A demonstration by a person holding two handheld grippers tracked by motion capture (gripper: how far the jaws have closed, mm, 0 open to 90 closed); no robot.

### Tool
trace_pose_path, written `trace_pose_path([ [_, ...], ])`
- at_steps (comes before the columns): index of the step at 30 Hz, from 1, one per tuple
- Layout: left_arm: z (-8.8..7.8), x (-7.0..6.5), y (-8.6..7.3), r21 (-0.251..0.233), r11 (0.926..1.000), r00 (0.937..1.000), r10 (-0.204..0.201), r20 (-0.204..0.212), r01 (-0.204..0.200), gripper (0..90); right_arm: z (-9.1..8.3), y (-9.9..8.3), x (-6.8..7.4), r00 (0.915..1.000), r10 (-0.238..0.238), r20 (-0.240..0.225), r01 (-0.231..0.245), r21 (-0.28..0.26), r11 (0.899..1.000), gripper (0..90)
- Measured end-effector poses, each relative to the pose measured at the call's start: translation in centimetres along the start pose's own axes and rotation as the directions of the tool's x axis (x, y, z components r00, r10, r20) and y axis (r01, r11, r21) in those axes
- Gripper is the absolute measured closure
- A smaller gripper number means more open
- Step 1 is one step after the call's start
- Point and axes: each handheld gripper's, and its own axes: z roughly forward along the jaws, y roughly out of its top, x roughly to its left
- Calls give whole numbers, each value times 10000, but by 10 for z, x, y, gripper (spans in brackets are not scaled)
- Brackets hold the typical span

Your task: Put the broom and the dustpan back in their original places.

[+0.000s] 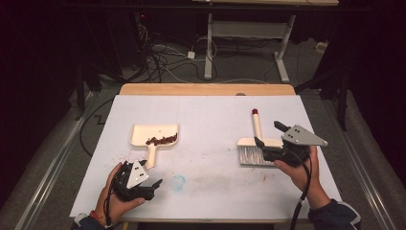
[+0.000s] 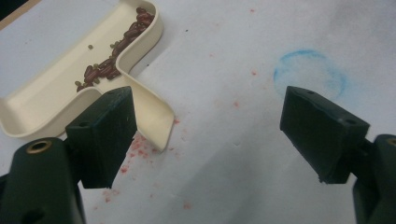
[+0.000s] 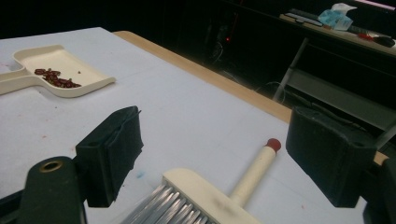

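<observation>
Lying cream dustpan (image 1: 154, 136) holding beans (image 1: 162, 140)

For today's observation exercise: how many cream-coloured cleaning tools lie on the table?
2. The dustpan, holding red beans, lies left of centre, beyond the left gripper. The brush lies on the right, by the right gripper.

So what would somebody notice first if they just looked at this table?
Probably the cream dustpan on the left side of the white table, with a little heap of dark red beans in it. Next, the small brush lying on the right side. An open hand-held gripper sits near each: the left hand-held gripper by the dustpan's handle, the right hand-held gripper over the brush.
</observation>
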Motion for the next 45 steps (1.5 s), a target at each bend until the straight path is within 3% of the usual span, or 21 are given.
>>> trace_pose_path([
  [21, 2, -2, 0, 137, 9998, 9998, 176, 12, -176, 179, -9, -40, 0, 9982, -497, -321, 509, 369, 9980, 189],
  [30, 2, -2, 1, 134, 9997, 9998, 197, 16, -197, 179, -16, -55, 1, 9980, -405, -476, 427, 448, 9981, 185],
  [34, 3, -2, 1, 152, 9997, 9998, 209, 26, -209, 179, -20, -61, 2, 9979, -543, -342, 561, 540, 9970, 185],
  [45, 4, -2, 2, 126, 9997, 9997, 218, 94, -220, 179, -32, -80, 0, 9990, -342, -305, 367, 877, 9955, 185],
])
